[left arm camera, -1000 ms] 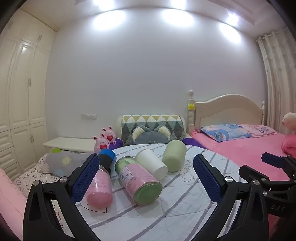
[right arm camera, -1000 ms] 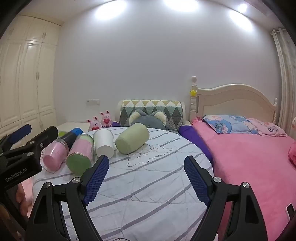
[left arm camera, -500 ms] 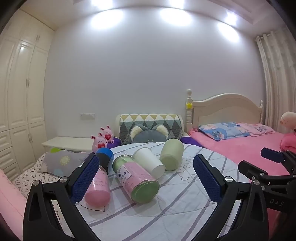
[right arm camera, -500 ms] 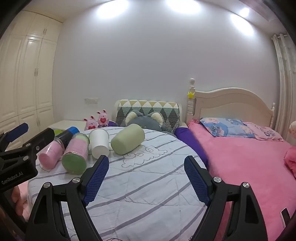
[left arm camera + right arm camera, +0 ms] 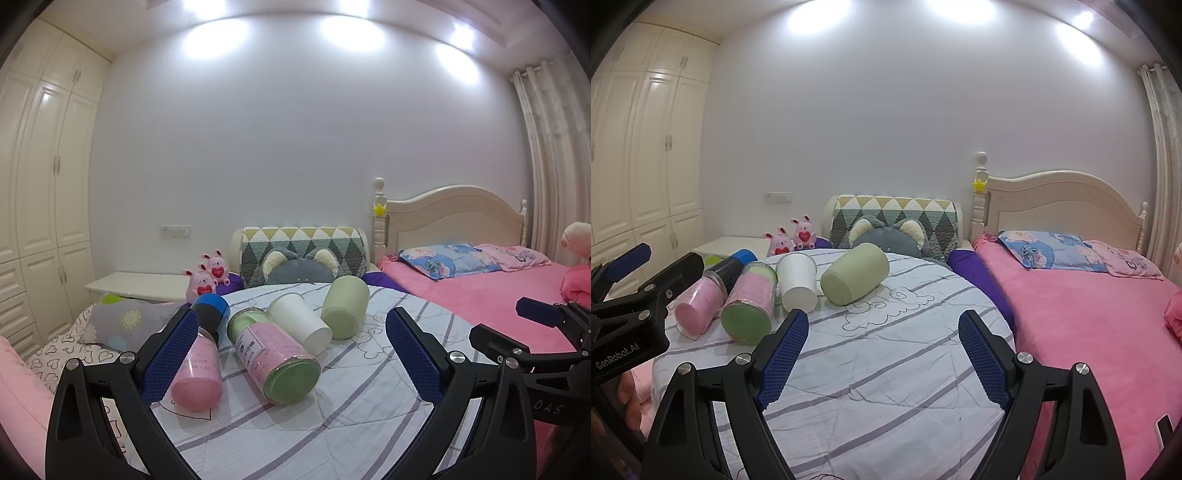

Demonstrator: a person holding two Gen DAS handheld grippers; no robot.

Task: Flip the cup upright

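Note:
Several cups lie on their sides on a striped white quilt (image 5: 332, 417). A white paper cup (image 5: 301, 325) (image 5: 797, 280) lies between a pale green cup (image 5: 345, 306) (image 5: 855, 278) and a pink jar with a green base (image 5: 277, 356) (image 5: 750, 302). A pink bottle with a black neck and blue cap (image 5: 201, 354) (image 5: 701, 302) lies leftmost. My left gripper (image 5: 291, 354) is open, low over the quilt, just in front of the jars. My right gripper (image 5: 882, 354) is open and empty, nearer than the cups, and it shows at the right of the left wrist view (image 5: 535, 332).
A pink bed (image 5: 1089, 325) with a cream headboard (image 5: 1063, 203) lies to the right. A patterned cushion (image 5: 303, 251), a grey plush (image 5: 886, 236) and pink bunny toys (image 5: 208, 273) sit behind the quilt. White wardrobes (image 5: 44, 184) line the left wall.
Both grippers have crept slightly forward and lower toward the cups, which look a little nearer. Both stay open. The cups have not moved.

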